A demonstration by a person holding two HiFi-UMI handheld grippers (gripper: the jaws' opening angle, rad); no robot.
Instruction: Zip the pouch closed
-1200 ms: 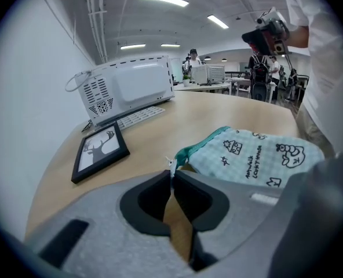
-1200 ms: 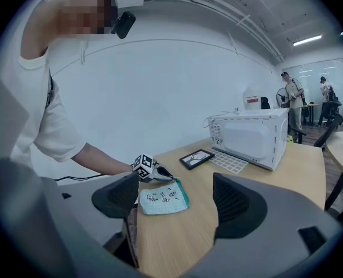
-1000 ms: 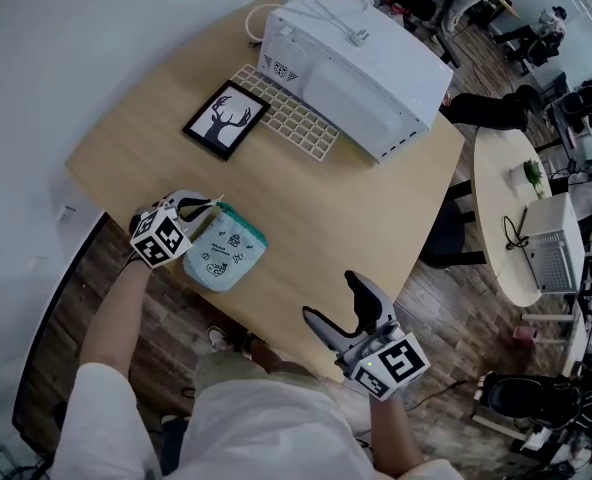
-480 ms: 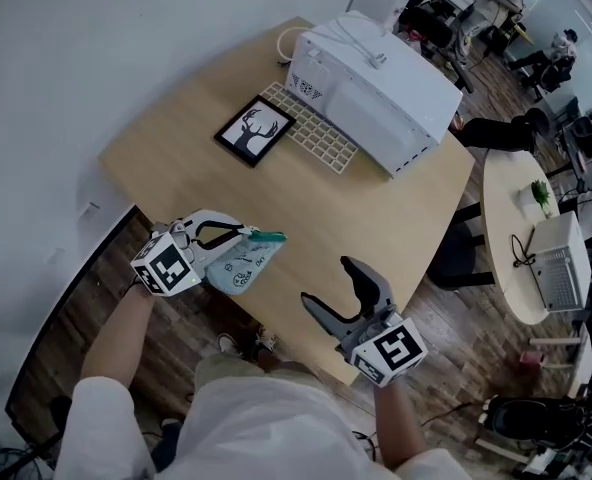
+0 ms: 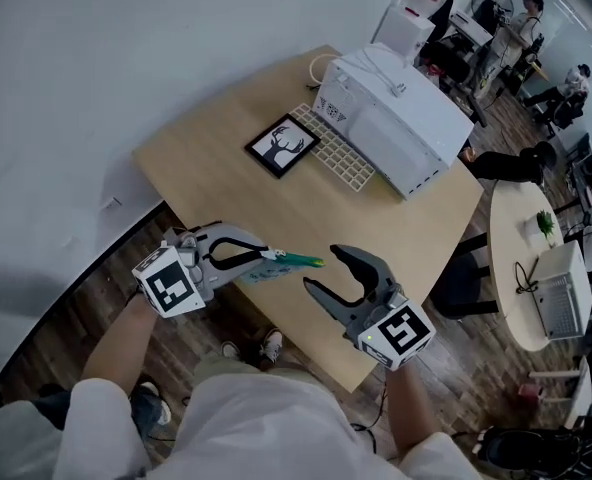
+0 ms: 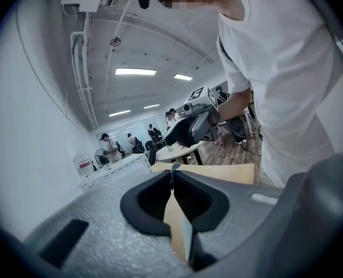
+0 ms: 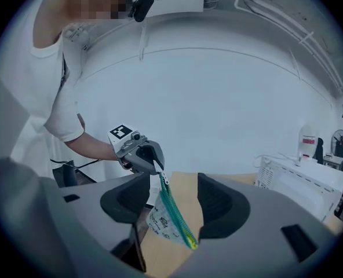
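My left gripper [image 5: 264,255] is shut on one end of the pale blue printed pouch [image 5: 272,265] and holds it in the air above the table's near edge. The pouch's teal zipper edge [image 5: 301,260] sticks out to the right. My right gripper [image 5: 323,268] is open, and its jaws have just been closing with the pouch's free end between them, untouched. In the right gripper view the pouch [image 7: 167,218] hangs slanted from the left gripper [image 7: 141,154] into the gap between my jaws. In the left gripper view the pouch [image 6: 175,220] shows edge-on, clamped, with the right gripper [image 6: 190,130] beyond.
On the wooden table [image 5: 216,183] stand a white boxy appliance [image 5: 401,133], a keyboard [image 5: 341,155] and a framed deer picture [image 5: 284,146]. A round white table [image 5: 521,258] and a dark chair [image 5: 461,278] stand to the right. People are in the far office.
The left gripper has lifted the pouch off the table and carried it right. The right gripper has risen toward it, and its jaws have narrowed around the pouch's free end.
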